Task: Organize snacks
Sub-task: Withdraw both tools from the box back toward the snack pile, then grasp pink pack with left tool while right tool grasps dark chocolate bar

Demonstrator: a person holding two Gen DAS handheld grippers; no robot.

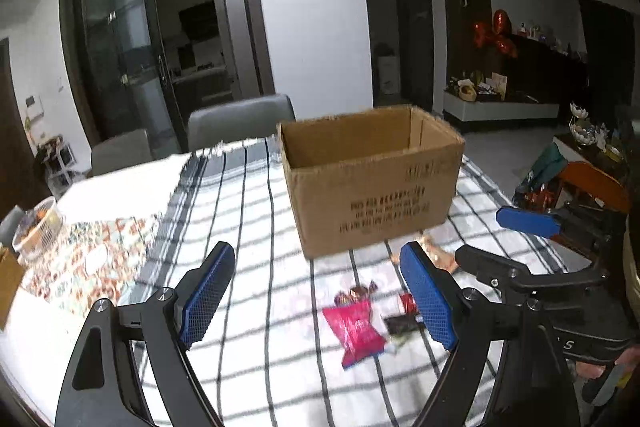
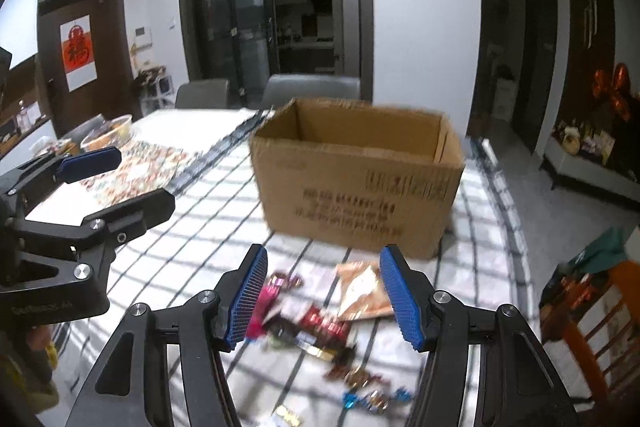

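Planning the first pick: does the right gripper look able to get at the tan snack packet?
Probably yes: the right gripper is open, and the tan packet lies uncovered ahead of it.

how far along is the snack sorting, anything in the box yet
Nothing looks done: what shows of the inside of the cardboard box is bare. Nothing is in hand; the left gripper and right gripper are open and empty. The pink packet and scattered snacks lie on the checked tablecloth.
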